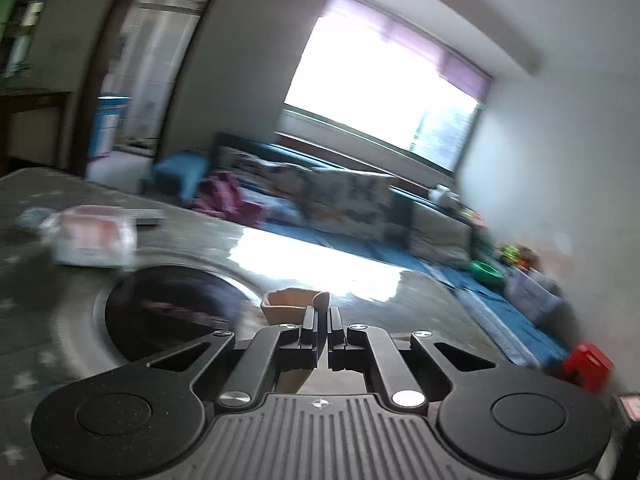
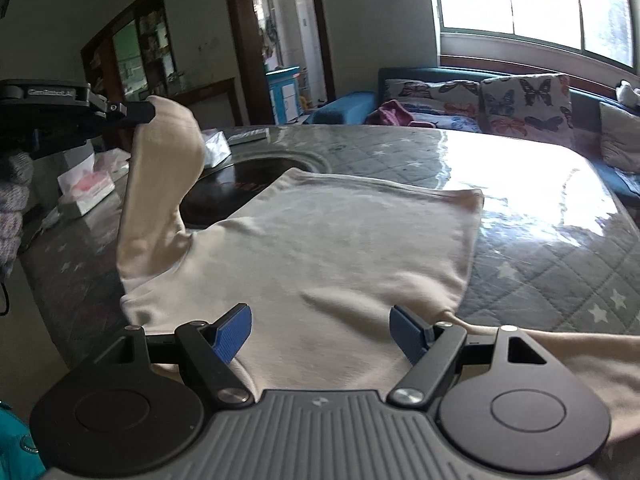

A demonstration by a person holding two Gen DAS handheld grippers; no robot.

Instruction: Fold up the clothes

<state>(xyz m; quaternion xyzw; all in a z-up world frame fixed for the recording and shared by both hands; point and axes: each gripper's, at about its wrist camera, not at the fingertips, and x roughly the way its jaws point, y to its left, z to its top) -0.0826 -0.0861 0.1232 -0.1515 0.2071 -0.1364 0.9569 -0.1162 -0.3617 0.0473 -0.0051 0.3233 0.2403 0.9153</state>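
The garment (image 2: 320, 248) lies spread on the desk (image 2: 540, 248), one sleeve lifted at its left by the left gripper (image 2: 150, 110). Tissue boxes (image 2: 86, 190) sit left of it; a sofa (image 2: 480, 96) stands behind the desk, under the window (image 2: 532, 0).

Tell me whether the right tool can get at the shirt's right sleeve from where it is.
Probably yes. The right tool hangs open over the cream shirt, and the right sleeve lies flat just beside it, with nothing between them.
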